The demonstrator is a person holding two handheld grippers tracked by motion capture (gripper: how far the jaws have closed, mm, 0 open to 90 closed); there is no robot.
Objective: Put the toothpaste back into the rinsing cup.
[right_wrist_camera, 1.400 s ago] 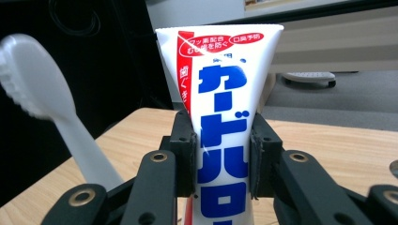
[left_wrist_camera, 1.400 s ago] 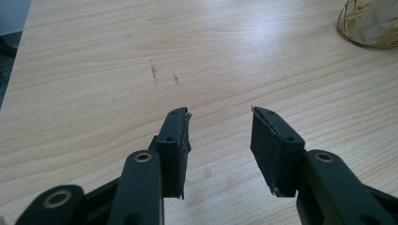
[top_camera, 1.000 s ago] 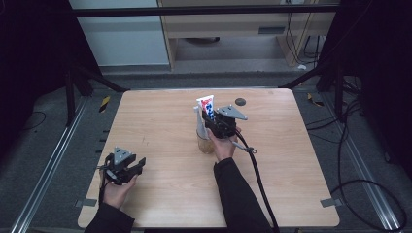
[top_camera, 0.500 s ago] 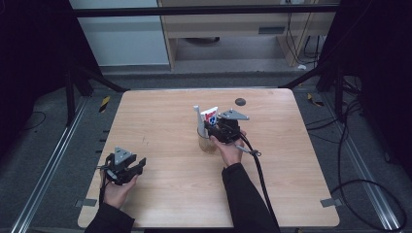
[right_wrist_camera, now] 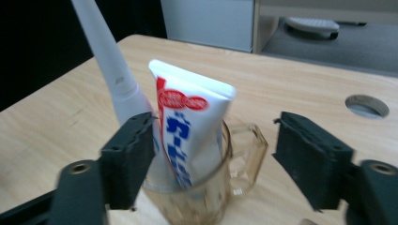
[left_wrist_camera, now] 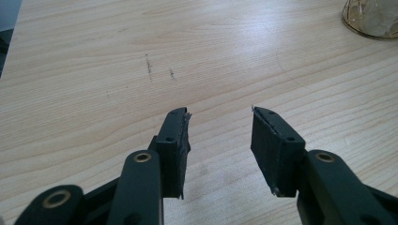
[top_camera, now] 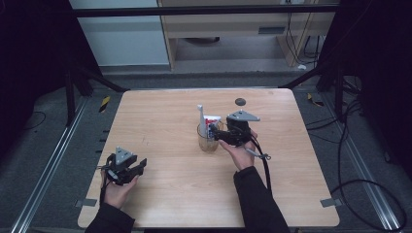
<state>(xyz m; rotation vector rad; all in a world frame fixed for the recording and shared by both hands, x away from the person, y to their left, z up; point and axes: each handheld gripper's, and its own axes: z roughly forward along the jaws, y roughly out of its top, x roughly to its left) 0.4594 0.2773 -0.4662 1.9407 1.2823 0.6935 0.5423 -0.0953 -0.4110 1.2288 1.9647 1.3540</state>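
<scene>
A: State the pose of the left hand.

B: The left hand (top_camera: 115, 187) rests at the near left of the table (top_camera: 160, 111), forearm entering from the near edge. It carries the left gripper (top_camera: 127, 168), which points far and right over bare wood. Its fingers (left_wrist_camera: 174, 150) stand apart with nothing between them: flat black pads, rough-faced and frayed at the tips, on black arms with brass-coloured rivets.

A: Table surface?

B: Pale wood-grain laminate with rounded corners, a few faint dark scuff marks and a round hole (top_camera: 239, 101) near the far edge.

A: The item at centre?

B: A clear glass mug (top_camera: 208, 138) with an amber tint and a faceted handle stands upright at mid-table. Inside it, a white toothbrush handle (top_camera: 200, 116), smooth and tapered, leans left. Beside it is a toothpaste tube (right_wrist_camera: 187, 126), glossy white with red and blue print, its flat crimped end up.

A: The right hand?

B: The right hand (top_camera: 239, 151) sits just right of the mug, sleeve reaching from the near edge, cable trailing to the right. The right gripper (top_camera: 217, 133) points left at the mug's rim. Its fingers (right_wrist_camera: 129, 159) have just been opening. They now stand wide on either side of the mug and tube, with the pads clear of both.
</scene>
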